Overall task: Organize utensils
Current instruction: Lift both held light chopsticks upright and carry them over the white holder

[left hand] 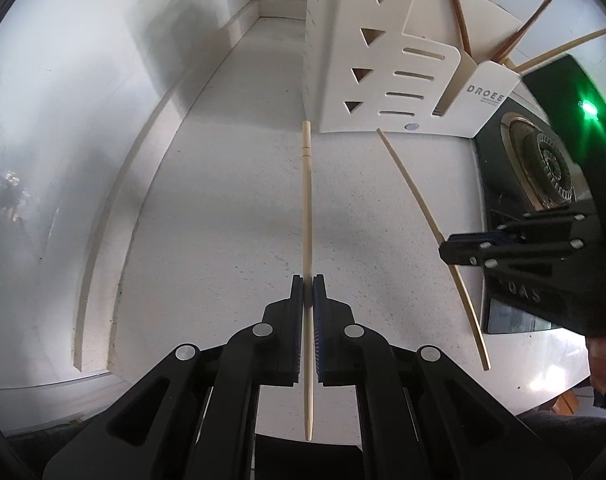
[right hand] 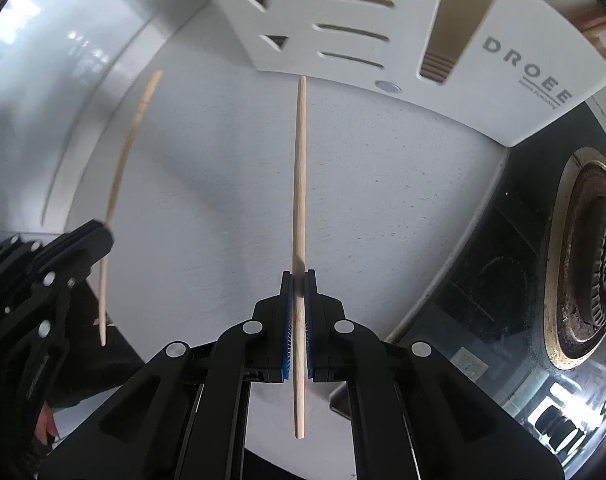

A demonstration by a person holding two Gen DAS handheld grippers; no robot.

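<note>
Left wrist view: left gripper (left hand: 307, 280) has its jaws pinched narrow on a pale chopstick (left hand: 307, 208), gripped low on the shaft. The stick runs straight ahead between the blue pads, far end just short of the white utensil holder (left hand: 367, 80), tapered end sticking back past the fingers toward the camera. It has a thin ring line near the far end. Off to the right in the same view, the right gripper (left hand: 447, 249) is closed on a second chopstick (left hand: 419, 200) that slants from the holder's base back toward the counter edge.

Right wrist view: right gripper (right hand: 299, 276) clamps that second chopstick (right hand: 299, 184) the same way, tip nearly at the lower edge of the utensil holder (right hand: 351, 8) (touching or not, cannot tell). The left gripper (right hand: 103, 234) shows at far left with its chopstick (right hand: 123, 160) angled upward.

Holder is white, with triangle cutouts and horizontal slots in the side panel, plus a small round grey button near the base. Printed on its front panel: "DROEE", with a smaller line beneath (too small to read). Several more wooden sticks (left hand: 543, 20) stand in its compartments, leaning out to the right.

Everything is over a white speckled countertop (left hand: 223, 220). A black glass hob with a gas burner (right hand: 599, 264) sits right of the holder. A green light (left hand: 589, 110) glows on the right gripper's body, which also carries raised lettering, only partly legible.
</note>
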